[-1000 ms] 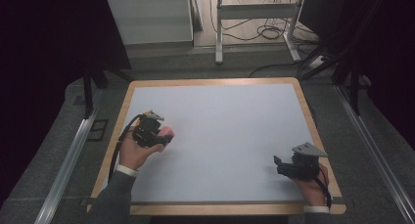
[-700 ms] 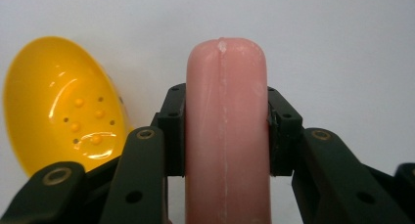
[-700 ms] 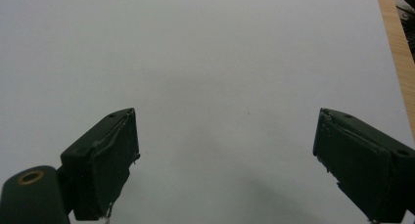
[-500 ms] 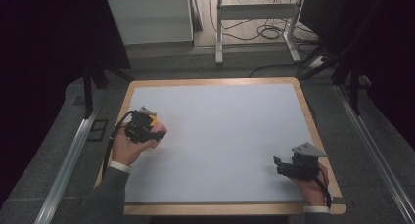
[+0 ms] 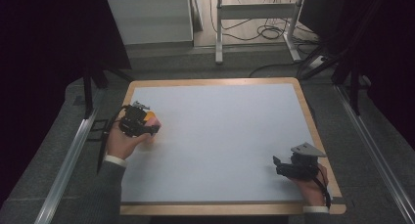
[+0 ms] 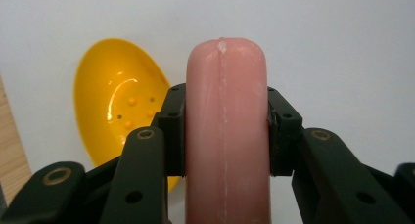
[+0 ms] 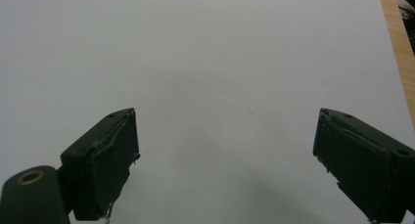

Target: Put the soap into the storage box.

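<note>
Left gripper: clamped on smooth pink sausage-shaped toy, frame centre; glossy yellow plastic bowl left. Right gripper: open, empty. Risk: rounded toy slipping out.

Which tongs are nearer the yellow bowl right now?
Left. The left tongs, shut on a pink sausage, are right beside the yellow bowl at the table's left edge. The right tongs are open near the table's opposite, right edge.

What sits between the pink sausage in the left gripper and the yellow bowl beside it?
Nothing visible. The left gripper is shut on the pink sausage, and the yellow bowl lies just past its left jaw on the white table, with its open hollow bare and no other object between them.
</note>
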Tool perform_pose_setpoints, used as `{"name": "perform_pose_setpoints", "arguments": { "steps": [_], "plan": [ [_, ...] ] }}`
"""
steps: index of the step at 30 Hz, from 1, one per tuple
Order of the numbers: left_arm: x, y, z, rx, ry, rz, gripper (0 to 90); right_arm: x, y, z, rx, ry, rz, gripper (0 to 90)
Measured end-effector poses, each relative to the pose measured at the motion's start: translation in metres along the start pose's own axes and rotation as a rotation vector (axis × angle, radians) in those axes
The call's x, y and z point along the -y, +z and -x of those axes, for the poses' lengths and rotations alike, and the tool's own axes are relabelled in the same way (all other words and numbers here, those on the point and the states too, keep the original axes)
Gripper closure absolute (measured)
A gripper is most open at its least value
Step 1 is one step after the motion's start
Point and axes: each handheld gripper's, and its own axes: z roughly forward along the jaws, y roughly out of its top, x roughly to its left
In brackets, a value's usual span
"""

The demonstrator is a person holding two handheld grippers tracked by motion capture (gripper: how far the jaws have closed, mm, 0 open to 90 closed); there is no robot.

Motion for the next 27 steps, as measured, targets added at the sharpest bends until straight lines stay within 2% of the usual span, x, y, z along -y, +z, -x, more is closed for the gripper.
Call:
{"name": "perform_pose_setpoints", "arguments": {
  "steps": [10,19,27],
  "plan": [
    [-0.007,-0.003,-0.014,-0.036,-0.028,-0.001,60.1,-0.001,-0.001,0.000,0.006,0.004,0.006,9.4],
    [-0.012,0.011,-0.023,-0.044,-0.048,-0.044,60.1,0.000,-0.001,0.001,0.007,0.005,0.005,9.4],
    [-0.015,0.023,-0.031,-0.060,-0.075,-0.042,60.1,0.000,-0.001,0.003,0.009,0.010,0.008,9.4]
  ]
}}
